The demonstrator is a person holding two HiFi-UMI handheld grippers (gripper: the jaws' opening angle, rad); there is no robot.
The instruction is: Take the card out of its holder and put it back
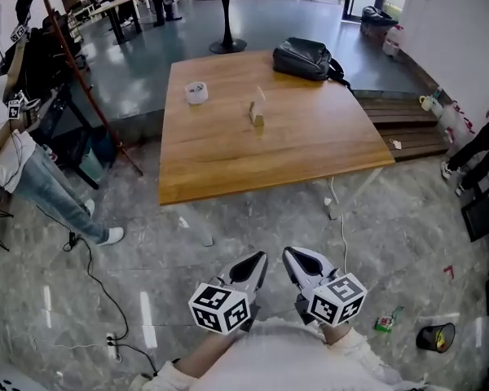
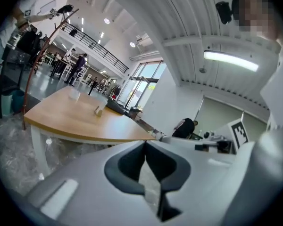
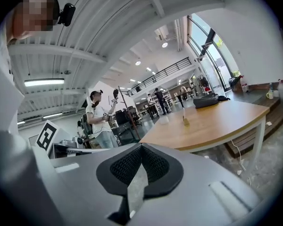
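Nothing of the task is done yet, judging by how things lie: the card (image 1: 259, 98) stands upright in its small wooden holder (image 1: 256, 120) near the middle of the wooden surface (image 1: 310, 153), well ahead of both tools and far out of their reach. The left hand-held gripper (image 1: 250, 267) and the right hand-held gripper (image 1: 301, 262) hang side by side close to the person's body, over the stone floor (image 1: 228, 218) short of the surface's near edge. In the left gripper view the 2 jaws of that hand-held gripper (image 2: 145, 147) meet at their tips with nothing between them, and the card in its holder (image 2: 99, 110) shows small and distant beyond them. The right gripper view shows the same: jaws together, empty (image 3: 141, 149), card and holder (image 3: 184, 120) far ahead on the surface. All steps appear to remain: approach, steady the holder, draw the card out, then slot it back. A roll of tape (image 1: 196, 93) lies ahead and left of the grippers, a black bag (image 1: 307, 58) at the far edge.
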